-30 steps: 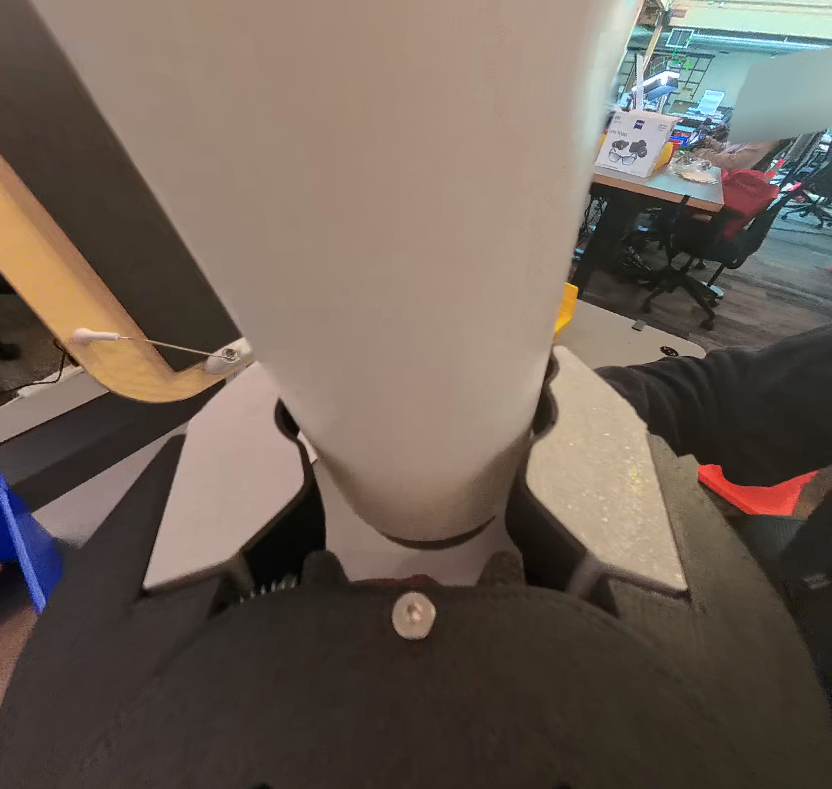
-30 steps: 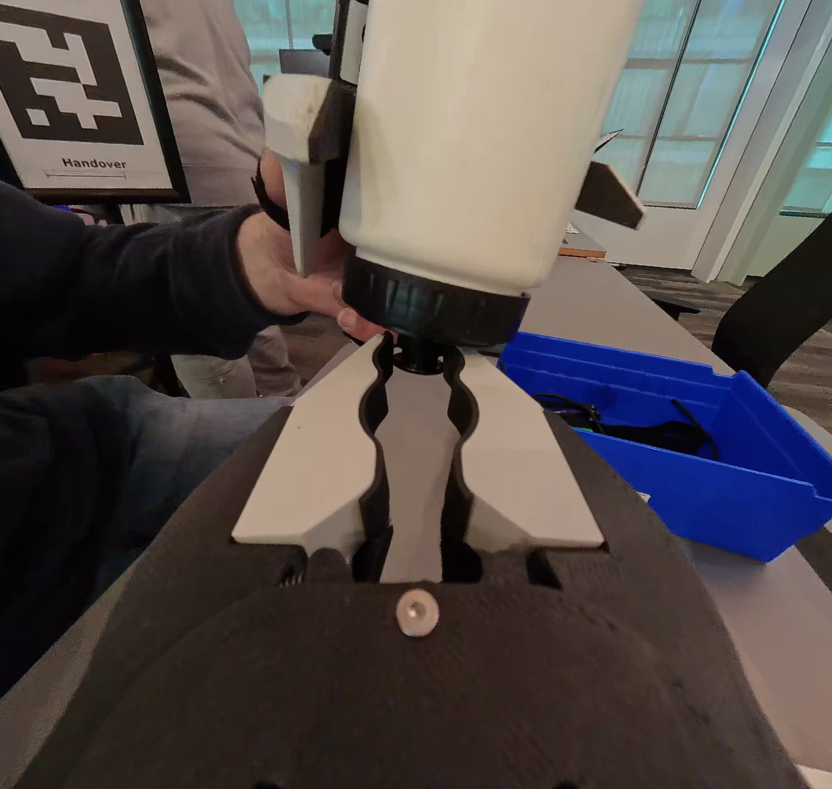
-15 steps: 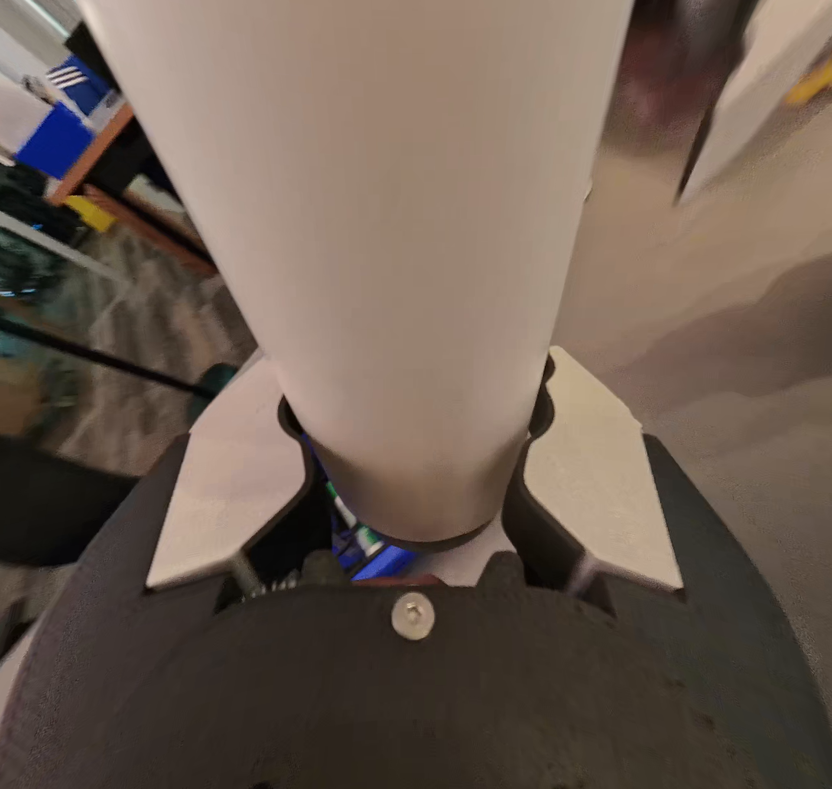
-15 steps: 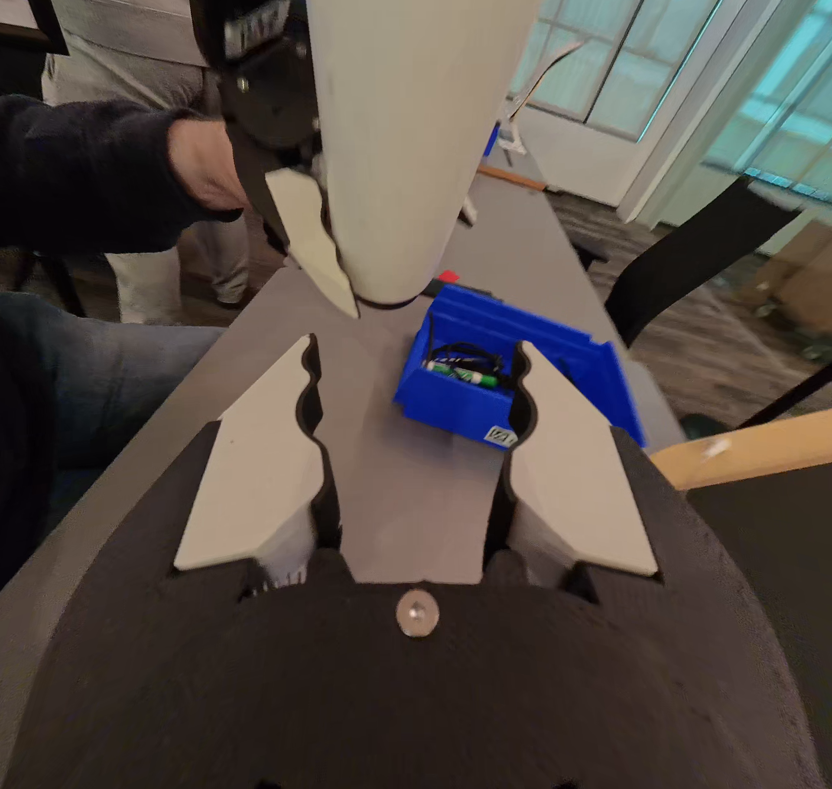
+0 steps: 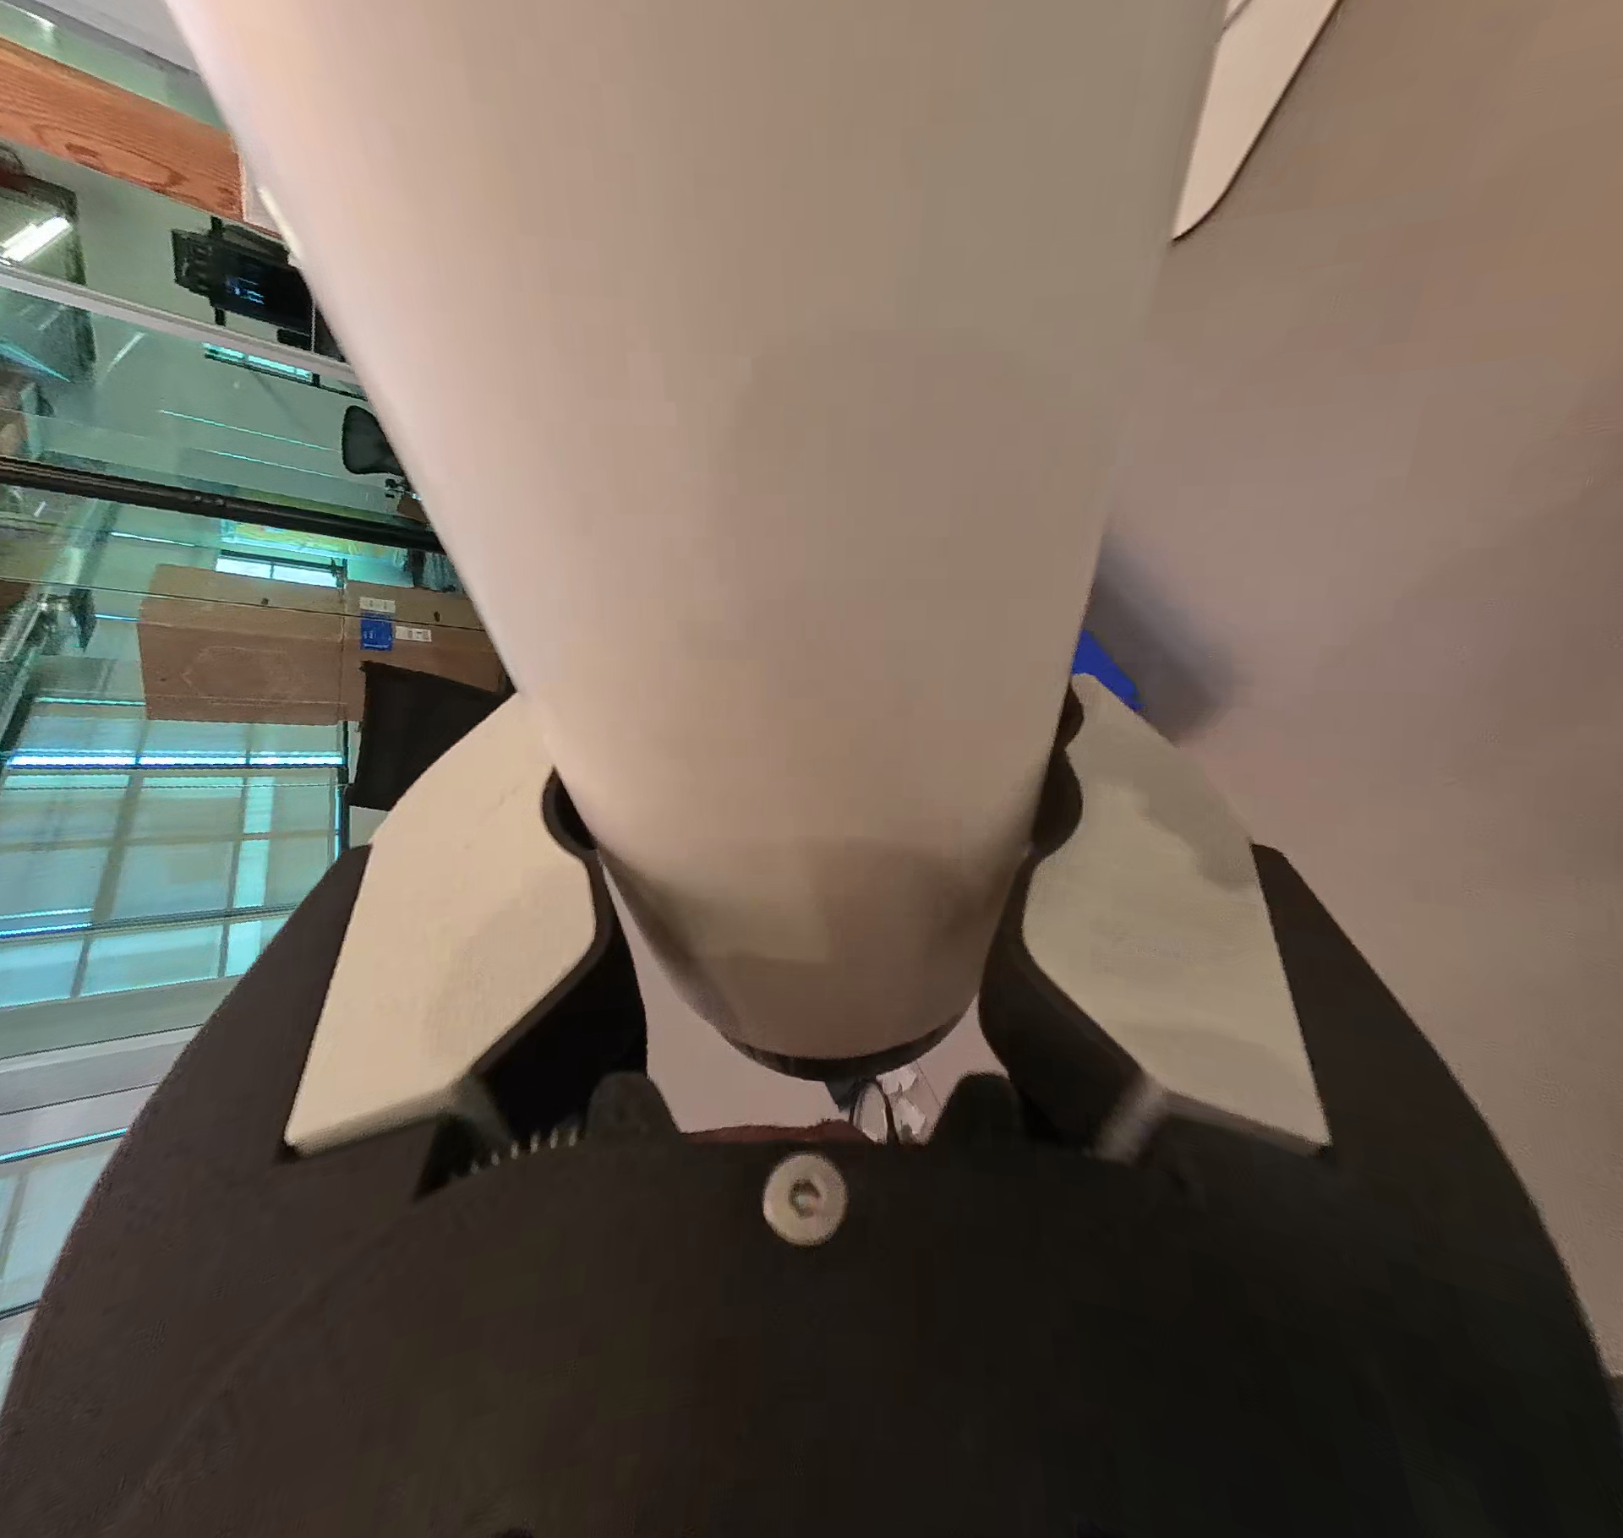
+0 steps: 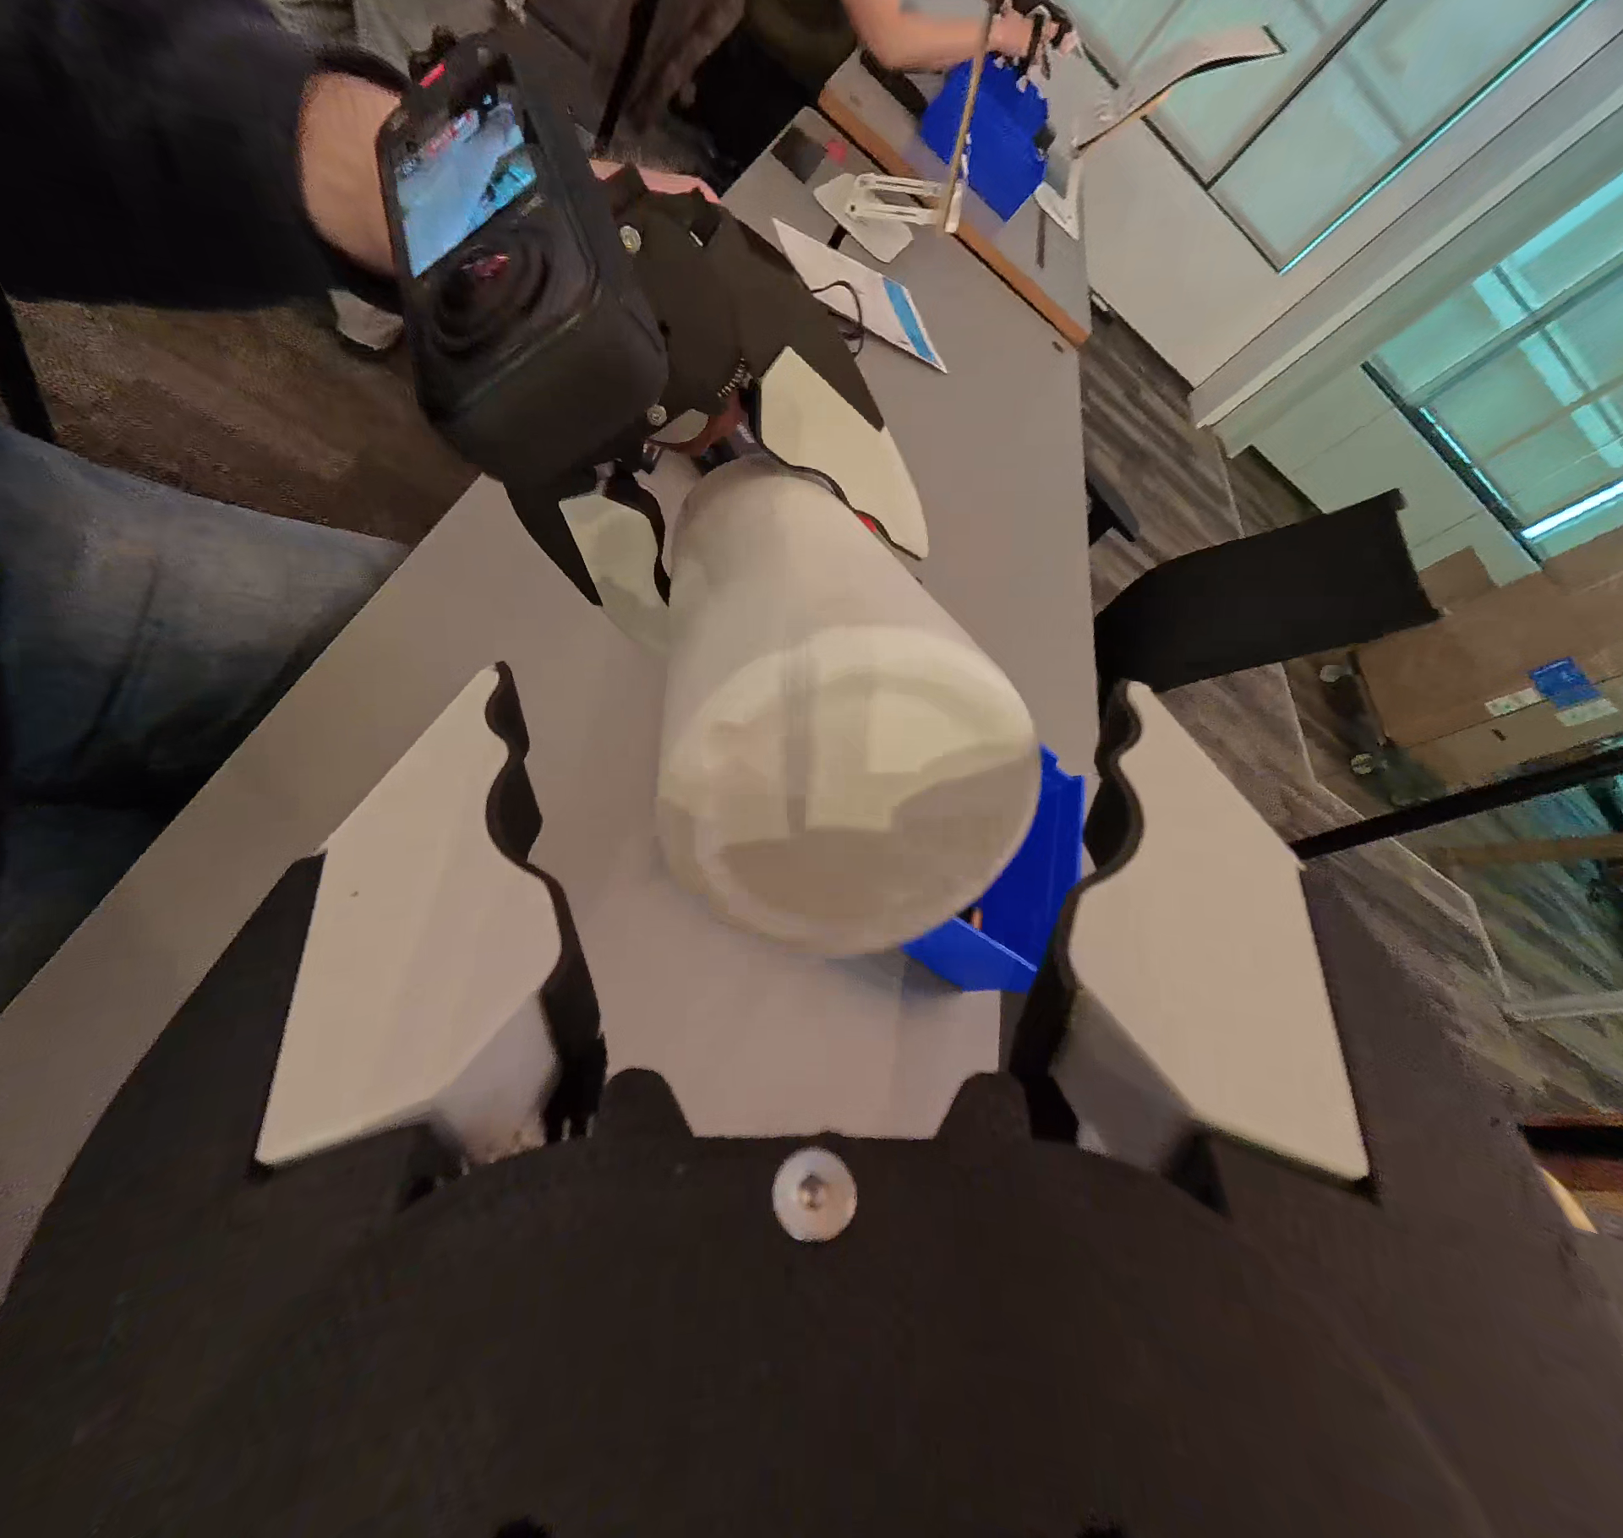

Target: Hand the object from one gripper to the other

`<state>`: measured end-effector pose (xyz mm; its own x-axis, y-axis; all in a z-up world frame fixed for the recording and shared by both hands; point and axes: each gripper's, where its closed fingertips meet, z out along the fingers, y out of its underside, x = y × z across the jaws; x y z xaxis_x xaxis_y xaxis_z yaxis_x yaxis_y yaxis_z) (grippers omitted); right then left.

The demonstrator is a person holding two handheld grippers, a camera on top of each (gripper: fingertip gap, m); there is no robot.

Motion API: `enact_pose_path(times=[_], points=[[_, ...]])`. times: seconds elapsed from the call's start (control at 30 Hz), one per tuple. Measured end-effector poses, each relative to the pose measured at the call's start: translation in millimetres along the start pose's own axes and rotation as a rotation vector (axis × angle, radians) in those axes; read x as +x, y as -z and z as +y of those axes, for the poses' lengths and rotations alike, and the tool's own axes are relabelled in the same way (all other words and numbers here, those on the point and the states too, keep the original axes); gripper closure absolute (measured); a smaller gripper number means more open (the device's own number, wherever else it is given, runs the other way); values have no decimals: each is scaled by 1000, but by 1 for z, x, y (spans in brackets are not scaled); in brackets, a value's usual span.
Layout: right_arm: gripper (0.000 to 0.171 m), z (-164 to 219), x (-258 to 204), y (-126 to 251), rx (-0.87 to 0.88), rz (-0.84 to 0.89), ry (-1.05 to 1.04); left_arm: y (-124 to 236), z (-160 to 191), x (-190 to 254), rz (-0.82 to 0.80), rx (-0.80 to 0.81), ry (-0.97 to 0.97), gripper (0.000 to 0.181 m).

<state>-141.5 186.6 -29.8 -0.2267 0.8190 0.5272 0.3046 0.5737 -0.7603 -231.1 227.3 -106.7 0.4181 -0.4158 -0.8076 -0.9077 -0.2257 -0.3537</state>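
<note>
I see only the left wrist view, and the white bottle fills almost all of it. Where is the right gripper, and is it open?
Observer: The right gripper is open and empty, and it faces the flat base of the white bottle.
Operator: Is the base between its fingers?
Observer: In the right wrist view the base shows between the two fingers and touches neither. I cannot tell how deep it reaches.
Operator: I see a blurred blue patch beside the bottle. What is it?
Observer: It is a blue bin on the grey table, partly hidden behind the bottle's base.
</note>
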Motion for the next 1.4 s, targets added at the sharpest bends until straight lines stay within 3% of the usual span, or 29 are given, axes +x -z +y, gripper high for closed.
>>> enact_pose_path(times=[0.13,0.27,0.37,0.53,0.57,0.6,0.67,0.73,0.83,1.0,1.13,1.2,1.23,1.4], points=[[84,-3,-13,-12,9,-22,2,8,-1,13,-1,-24,-45,82],[86,11,-22,-16,-54,-18,21,9,1,23,-2,-22,-60,82],[71,20,-33,-19,-85,-38,5,10,-7,34,25,5,-59,83],[89,23,-32,-2,-95,28,20,11,-10,39,29,17,-74,83],[97,21,-32,4,-75,30,25,10,-8,39,22,-2,-80,83],[171,15,-34,12,-29,17,22,9,-3,39,12,-33,-92,82],[171,6,-41,20,49,-37,-40,11,-6,39,6,6,-97,93],[167,25,-37,15,-74,28,15,16,-20,43,40,76,-45,94],[105,32,-28,14,-121,119,39,16,-25,39,-2,39,-110,94],[63,55,-18,15,-371,196,280,17,-29,32,-32,3,-167,94],[58,82,-8,4,-552,195,438,21,-41,32,-20,-10,-203,94],[70,88,-11,-4,-533,159,463,24,-48,31,-29,-1,-227,94],[84,90,-11,-4,-527,156,450,25,-47,28,-37,-18,-228,94],[86,92,-10,-9,-433,157,427,27,-46,27,-38,-28,-251,95]])
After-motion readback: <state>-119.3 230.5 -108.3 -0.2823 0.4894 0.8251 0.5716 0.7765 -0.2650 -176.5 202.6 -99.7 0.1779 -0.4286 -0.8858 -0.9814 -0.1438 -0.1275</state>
